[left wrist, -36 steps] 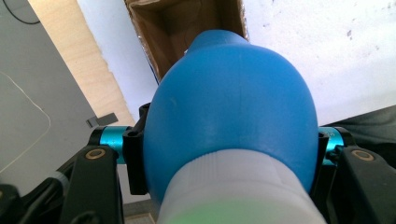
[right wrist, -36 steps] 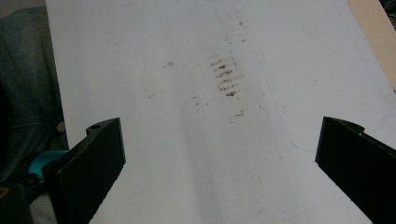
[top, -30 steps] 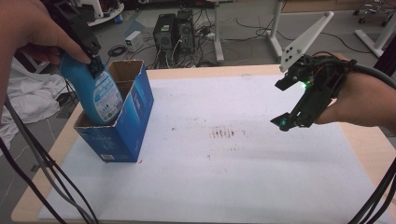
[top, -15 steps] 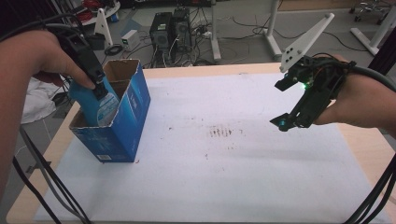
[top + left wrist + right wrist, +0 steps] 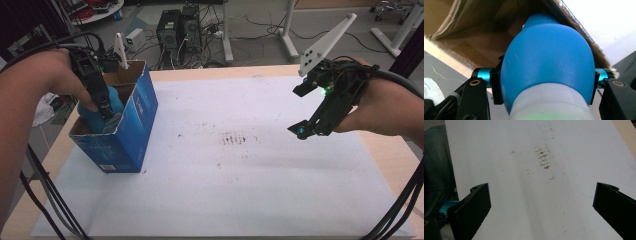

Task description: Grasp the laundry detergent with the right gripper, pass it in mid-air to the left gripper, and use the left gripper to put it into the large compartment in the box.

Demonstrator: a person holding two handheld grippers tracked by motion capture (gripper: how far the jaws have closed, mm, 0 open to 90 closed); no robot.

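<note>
High view: the left gripper, fingers clamped on one rounded blue plastic bottle, is lowering it into one open blue cardboard box. Next, I judge, release inside the box. One right gripper is hovering well apart from the box, fingers apart, holding nothing.

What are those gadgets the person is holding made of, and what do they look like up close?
Each hand holds a black, skeletal-framed tool. The right gripper carries a pale grey three-cornered plate with small holes, a green light and thick black cables. Its jaws are flat black blocks. The left gripper has black jaws on bright turquoise metal pins, with black cables trailing off. Forearms look bare.
</note>
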